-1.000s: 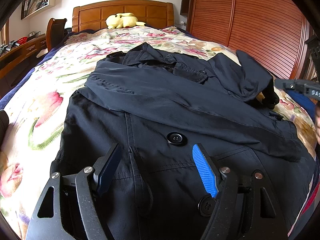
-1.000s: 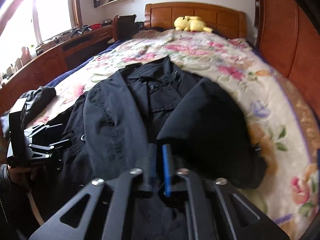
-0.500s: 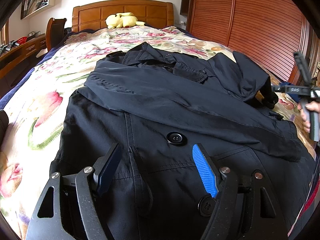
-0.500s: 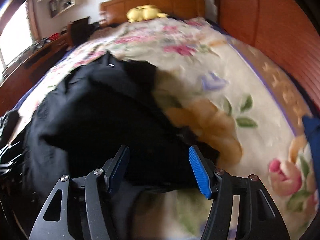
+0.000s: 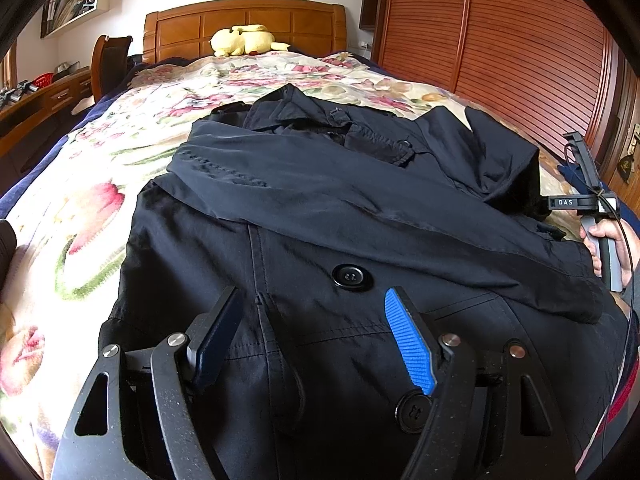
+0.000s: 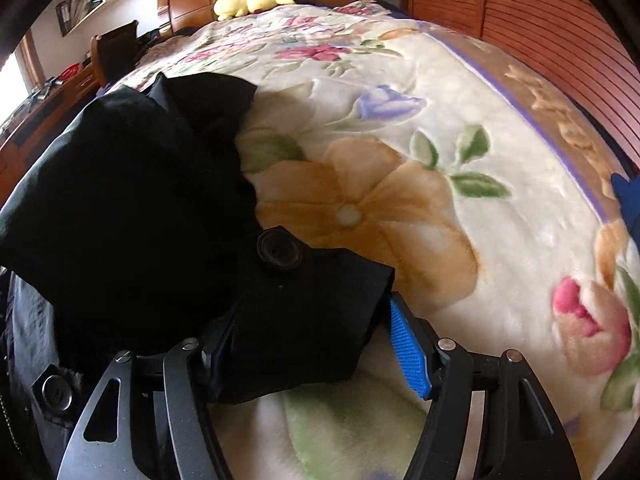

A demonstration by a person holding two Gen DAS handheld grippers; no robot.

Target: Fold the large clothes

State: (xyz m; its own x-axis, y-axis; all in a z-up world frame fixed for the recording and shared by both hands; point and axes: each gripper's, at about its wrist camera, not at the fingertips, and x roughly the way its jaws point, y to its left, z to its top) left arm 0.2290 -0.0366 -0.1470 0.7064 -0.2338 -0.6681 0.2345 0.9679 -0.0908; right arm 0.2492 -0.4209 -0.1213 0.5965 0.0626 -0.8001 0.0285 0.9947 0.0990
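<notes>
Right gripper (image 6: 308, 344) has dropped from the folded sleeve to the coat (image 5: 360, 240) edge, jaws now apart around a buttoned flap. Left gripper (image 5: 316, 336) unmoved, jaws apart over the coat, which lies on the bed (image 6: 440, 120).

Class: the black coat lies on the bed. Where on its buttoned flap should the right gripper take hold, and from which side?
Grip the flap at its free outer corner, coming from the blanket side. That corner lies loose, already between the open right gripper's fingers, clear of the button.
</notes>
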